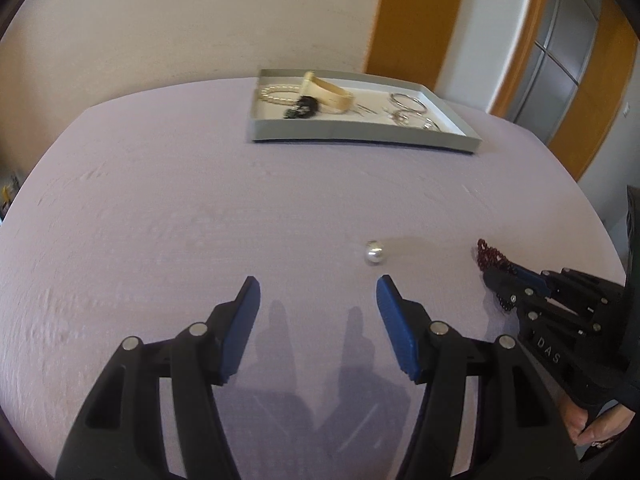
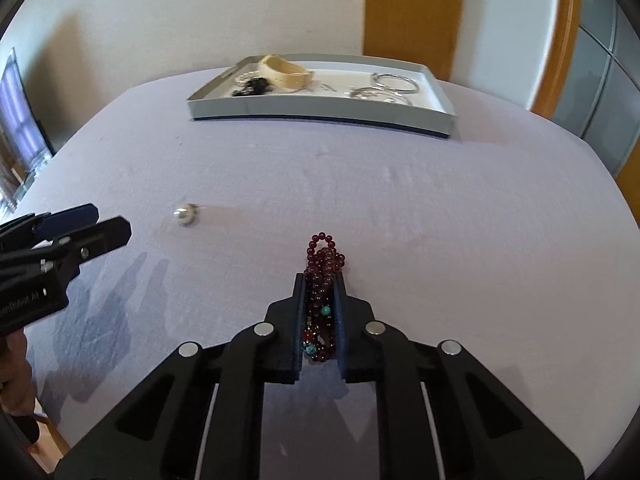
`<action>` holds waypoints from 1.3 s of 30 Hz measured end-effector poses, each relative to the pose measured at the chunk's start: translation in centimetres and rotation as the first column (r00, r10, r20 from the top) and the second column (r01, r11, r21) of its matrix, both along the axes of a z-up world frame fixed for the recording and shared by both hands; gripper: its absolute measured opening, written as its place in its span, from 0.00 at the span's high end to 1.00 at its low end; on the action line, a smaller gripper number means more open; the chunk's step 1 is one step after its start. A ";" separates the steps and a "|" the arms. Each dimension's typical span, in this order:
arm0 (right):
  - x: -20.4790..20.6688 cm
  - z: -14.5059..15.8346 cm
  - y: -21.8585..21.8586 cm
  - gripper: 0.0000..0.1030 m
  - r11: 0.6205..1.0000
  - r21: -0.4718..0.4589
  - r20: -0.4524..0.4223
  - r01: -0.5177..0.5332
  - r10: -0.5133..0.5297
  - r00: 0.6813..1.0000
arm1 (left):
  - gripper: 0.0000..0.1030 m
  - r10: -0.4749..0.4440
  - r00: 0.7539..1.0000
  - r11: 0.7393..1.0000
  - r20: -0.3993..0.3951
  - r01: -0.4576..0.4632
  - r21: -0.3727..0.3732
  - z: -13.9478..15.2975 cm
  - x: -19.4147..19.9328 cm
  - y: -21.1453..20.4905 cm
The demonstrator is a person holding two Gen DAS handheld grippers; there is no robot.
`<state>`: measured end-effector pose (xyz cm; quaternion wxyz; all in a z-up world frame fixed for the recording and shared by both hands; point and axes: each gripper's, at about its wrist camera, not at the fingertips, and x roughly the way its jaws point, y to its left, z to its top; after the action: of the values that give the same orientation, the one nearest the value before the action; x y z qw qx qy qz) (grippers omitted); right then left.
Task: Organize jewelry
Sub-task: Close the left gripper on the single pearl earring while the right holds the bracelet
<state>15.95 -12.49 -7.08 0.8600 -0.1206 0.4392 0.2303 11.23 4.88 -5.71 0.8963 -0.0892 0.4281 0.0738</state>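
A dark red bead bracelet (image 2: 325,261) with turquoise beads is clamped between the fingers of my right gripper (image 2: 319,280), low over the lilac tablecloth; it also shows in the left wrist view (image 1: 490,258). A pearl ring (image 1: 375,255) lies on the cloth just beyond my open, empty left gripper (image 1: 318,286), near its right finger; it also shows in the right wrist view (image 2: 185,214). A grey tray (image 1: 360,136) at the far side holds a pearl bracelet (image 1: 276,94), a cream bangle (image 1: 330,94), a black piece and silver hoops (image 1: 408,102).
The round table (image 2: 460,208) is covered in lilac cloth and ends at a cream wall and an orange door frame (image 2: 412,8). The tray's front wall (image 2: 320,118) stands beyond both grippers. A screen (image 2: 18,120) stands off the table's left edge.
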 end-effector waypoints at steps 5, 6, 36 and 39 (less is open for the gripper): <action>0.4 0.0 -1.3 0.88 1.000 0.020 -0.008 0.023 -0.023 1.000 | 0.41 -0.029 1.000 0.999 -0.005 0.029 0.018 -0.3 1.3 -1.8; 0.3 0.0 -1.4 0.88 1.000 0.021 -0.009 0.023 -0.022 1.000 | 0.41 -0.033 0.999 0.999 -0.012 0.033 0.020 -0.5 1.7 -2.1; 1.3 1.0 -2.3 0.91 0.997 0.074 -0.030 -0.003 0.005 1.000 | 0.87 -0.017 1.000 0.998 -0.011 0.018 0.063 -1.3 4.4 -3.2; 1.6 1.5 -2.3 0.91 0.996 0.084 -0.027 -0.004 0.006 1.000 | 0.87 -0.008 1.000 0.998 0.001 0.008 0.060 -0.6 4.4 -2.5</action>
<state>17.53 -14.78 -5.57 0.8576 -0.0822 0.4406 0.2523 15.59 2.35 -6.36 0.8992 -0.0605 0.4254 0.0831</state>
